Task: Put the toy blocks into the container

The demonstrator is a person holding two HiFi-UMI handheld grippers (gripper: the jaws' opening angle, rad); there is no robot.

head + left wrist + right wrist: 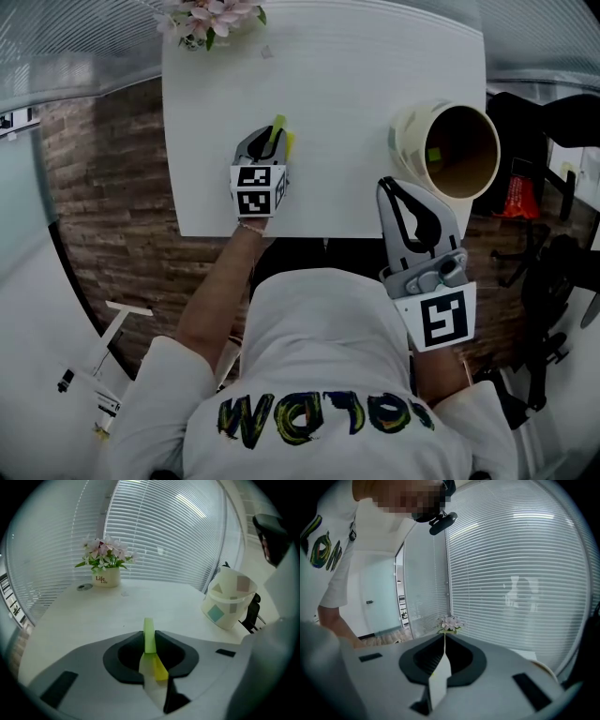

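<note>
My left gripper (277, 137) rests over the white table (347, 75), near its front left. It is shut on a thin green block (149, 638) that stands upright between the jaws. A yellow block (161, 670) sits right behind the green one, deeper in the jaws. The cream container (410, 132) lies tilted on the table's right side, mouth toward me, with a small green block (433, 155) inside. In the left gripper view the container (228, 605) is ahead to the right. My right gripper (387, 188) hangs at the table's front edge just below the container, shut and empty.
A small flower pot (208, 19) stands at the table's far left corner, ahead of the left gripper (105, 576). Dark chairs and gear (548, 253) and a red item (517, 199) crowd the floor to the right. Window blinds run behind the table.
</note>
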